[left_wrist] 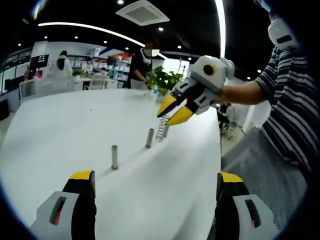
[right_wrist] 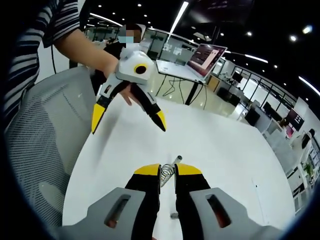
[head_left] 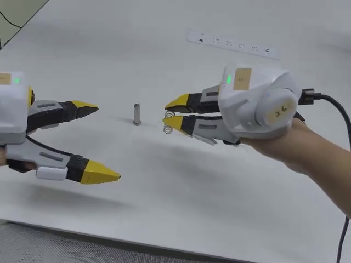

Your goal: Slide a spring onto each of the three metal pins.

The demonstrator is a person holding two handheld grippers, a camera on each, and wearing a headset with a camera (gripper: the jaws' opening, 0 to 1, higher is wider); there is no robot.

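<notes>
Right gripper (head_left: 174, 114) clenched on spring (head_left: 169, 125), spring near upright; pin (head_left: 137, 114) stands just beyond tips; left gripper (head_left: 107, 142) spread, empty

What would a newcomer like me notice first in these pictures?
Probably the yellow-tipped right hand-held gripper, pinching a small spring close beside an upright metal pin in the middle of the head view. Opposite it, the left hand-held gripper hangs wide open above the white table.
</notes>
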